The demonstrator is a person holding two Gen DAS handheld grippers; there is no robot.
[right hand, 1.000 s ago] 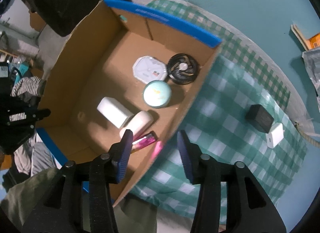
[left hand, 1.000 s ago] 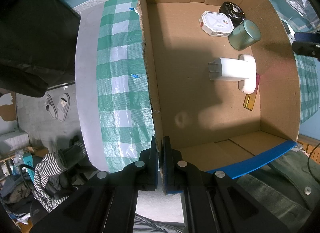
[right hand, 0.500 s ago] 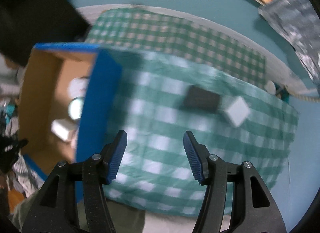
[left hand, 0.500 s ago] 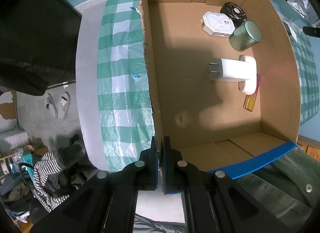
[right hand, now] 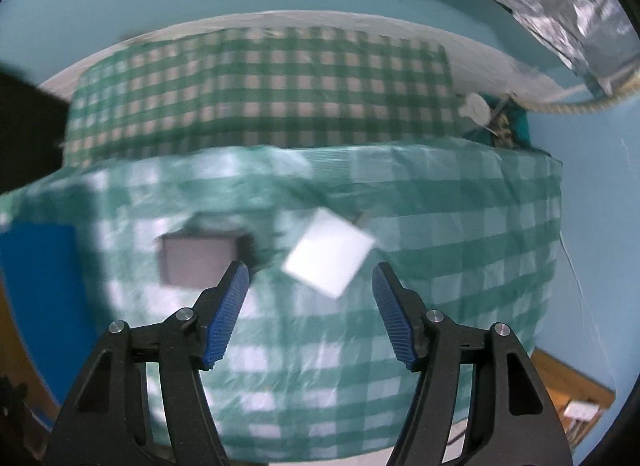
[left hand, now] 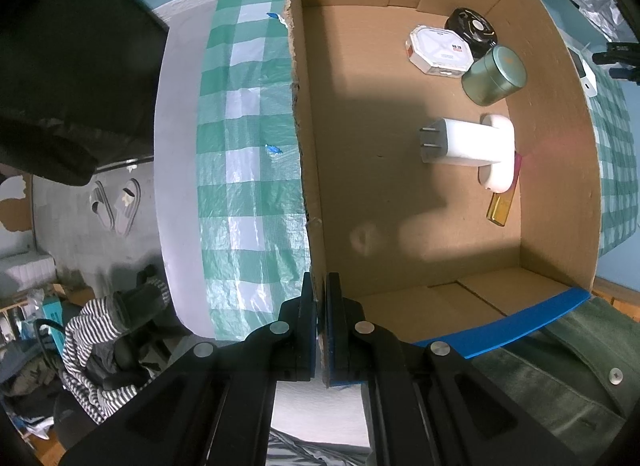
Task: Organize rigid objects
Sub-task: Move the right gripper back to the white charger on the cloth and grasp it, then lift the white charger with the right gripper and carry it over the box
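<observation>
two loose items lie ahead of the wide-open, empty right claw [right hand: 310,316]: a flat white square adapter [right hand: 328,252] and, leftward, a dark rectangular block [right hand: 198,256]. left claw [left hand: 321,298] is clamped on the brown cardboard box [left hand: 306,169] wall. next: likely descend, straddle the adapter.

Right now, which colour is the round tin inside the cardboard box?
The round tin is muted green; the left wrist view shows it best.

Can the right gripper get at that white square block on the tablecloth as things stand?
Probably yes. The right gripper is open with its jaws spread wide, the white square block lies just ahead between them, and nothing covers it. The dark block beside it sits close.
</observation>
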